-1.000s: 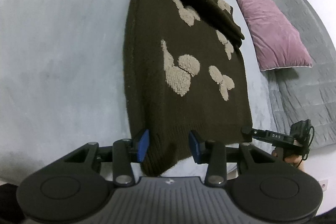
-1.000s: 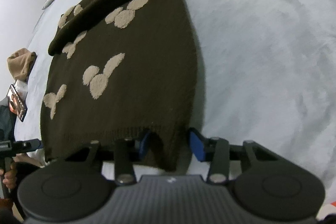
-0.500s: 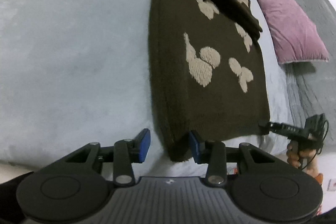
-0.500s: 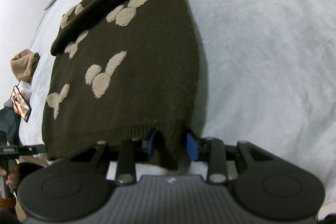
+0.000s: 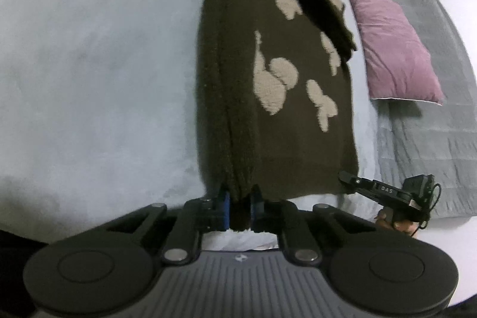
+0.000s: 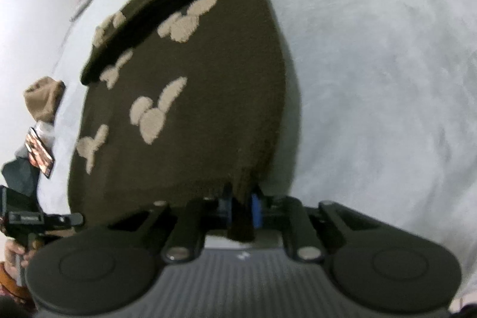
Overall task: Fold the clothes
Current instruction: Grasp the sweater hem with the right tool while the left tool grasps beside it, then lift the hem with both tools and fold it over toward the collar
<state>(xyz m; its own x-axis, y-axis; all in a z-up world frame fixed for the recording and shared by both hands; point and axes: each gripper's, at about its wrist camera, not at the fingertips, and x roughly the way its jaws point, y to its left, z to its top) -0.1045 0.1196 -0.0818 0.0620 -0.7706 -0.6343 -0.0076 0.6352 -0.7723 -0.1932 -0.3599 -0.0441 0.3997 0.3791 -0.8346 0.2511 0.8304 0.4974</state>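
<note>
A dark brown knitted sweater [image 5: 286, 115] with beige fleecy patches lies lengthwise on a pale blue bed cover [image 5: 98, 73], one sleeve folded across its far end. My left gripper [image 5: 240, 209] is shut on the sweater's near left hem corner, which bunches between the blue pads. In the right wrist view the same sweater [image 6: 190, 115] stretches away, and my right gripper [image 6: 243, 209] is shut on its near right hem corner. The other gripper shows at each view's edge, held by a hand [image 5: 393, 224].
A mauve pillow [image 5: 396, 49] rests on a grey quilt [image 5: 432, 145] to the right of the sweater. A tan garment [image 6: 44, 100], a phone [image 6: 38, 152] and dark cloth lie off the sweater's left side. Bare bed cover [image 6: 387, 79] spreads to the right.
Both grippers went from open around the hem to shut on its corners. The hem corners now bunch up and lift slightly between the pads.
</note>
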